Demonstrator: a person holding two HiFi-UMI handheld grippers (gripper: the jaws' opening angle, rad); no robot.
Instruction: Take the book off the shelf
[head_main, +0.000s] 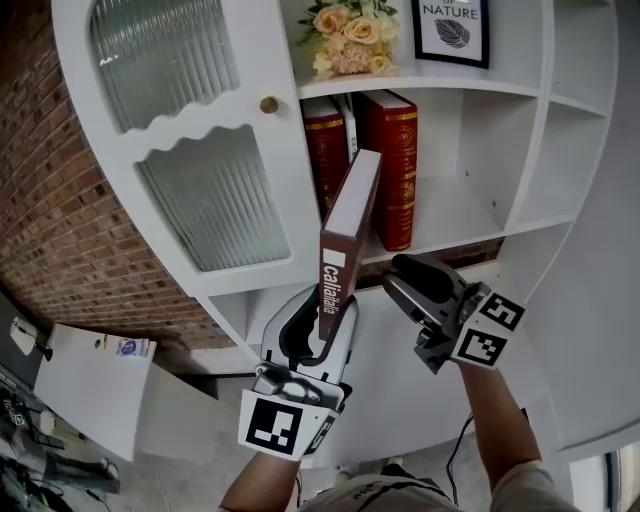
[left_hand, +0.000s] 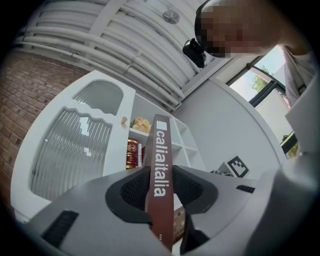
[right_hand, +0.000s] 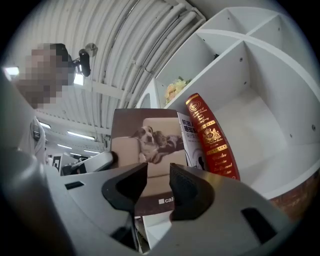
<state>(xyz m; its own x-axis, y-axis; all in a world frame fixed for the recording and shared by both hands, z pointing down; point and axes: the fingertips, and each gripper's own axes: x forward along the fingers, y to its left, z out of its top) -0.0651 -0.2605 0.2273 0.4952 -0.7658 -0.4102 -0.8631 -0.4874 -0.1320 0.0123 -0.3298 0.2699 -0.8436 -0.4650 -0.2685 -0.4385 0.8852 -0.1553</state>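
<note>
Plainly, the book (head_main: 350, 225) is in the left gripper (head_main: 322, 315), whose pads are clamped on either side of the brown spine near its lower end. In the left gripper view the spine with its white lettering stands straight up between the jaws.

In the head view the book's long axis runs from the lower centre of the frame up and slightly right. Its lower end is out past the front lip of the shelf (head_main: 455, 215). Its upper end sits at the mouth of the compartment, between the two red books (head_main: 398, 165). I cannot tell whether that top corner is clear of the opening or just inside it.

The right gripper (head_main: 398, 275) is right of the book, near it but apart. Its jaws are parted with nothing between them, and its own view looks flat at the cover with the dog picture.

So the left hand already has the hold, and the right is only near. Judging from this, the pull should go along the book's own line, down-frame toward the person. That would bring the top end out between the red books without dragging them.
</note>
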